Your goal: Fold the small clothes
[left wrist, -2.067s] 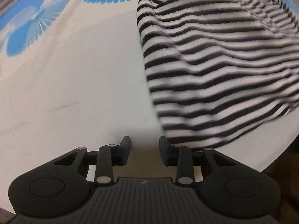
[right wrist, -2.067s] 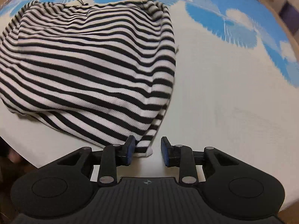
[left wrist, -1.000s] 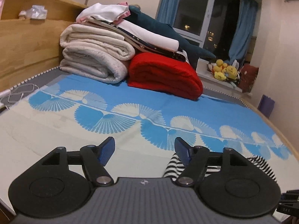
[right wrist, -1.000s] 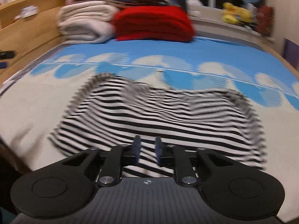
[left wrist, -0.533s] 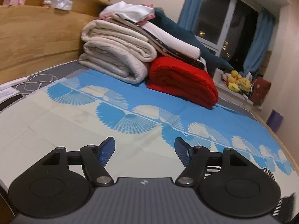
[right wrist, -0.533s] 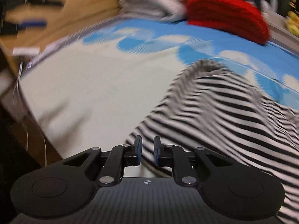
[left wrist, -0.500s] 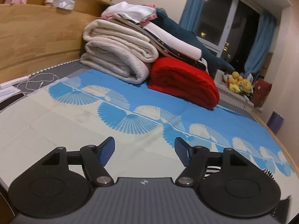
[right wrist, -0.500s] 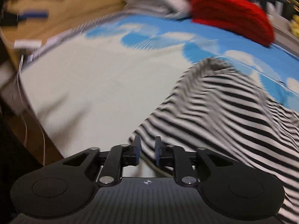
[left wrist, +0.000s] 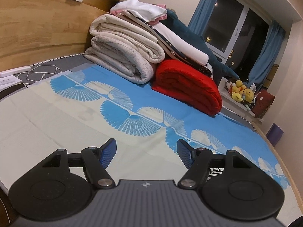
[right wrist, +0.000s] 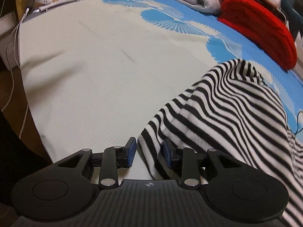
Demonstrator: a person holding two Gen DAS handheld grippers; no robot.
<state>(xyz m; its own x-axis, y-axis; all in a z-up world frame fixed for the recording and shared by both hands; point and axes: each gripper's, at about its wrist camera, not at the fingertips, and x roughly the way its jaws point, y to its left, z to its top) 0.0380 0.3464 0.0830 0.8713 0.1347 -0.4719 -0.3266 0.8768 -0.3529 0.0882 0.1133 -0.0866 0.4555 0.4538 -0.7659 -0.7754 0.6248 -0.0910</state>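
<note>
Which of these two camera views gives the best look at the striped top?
The right wrist view: the striped top fills its lower right, one edge between the open right gripper fingers. The left wrist view shows only a sliver behind the open left gripper.

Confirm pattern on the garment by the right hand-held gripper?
Black-and-white horizontal stripes on the garment; clearest in the right wrist view.

My view: bed in cream-and-blue fan-print sheet, striped garment lying on it, red blanket beside folded cream blankets near headboard, white cable at edge.
</note>
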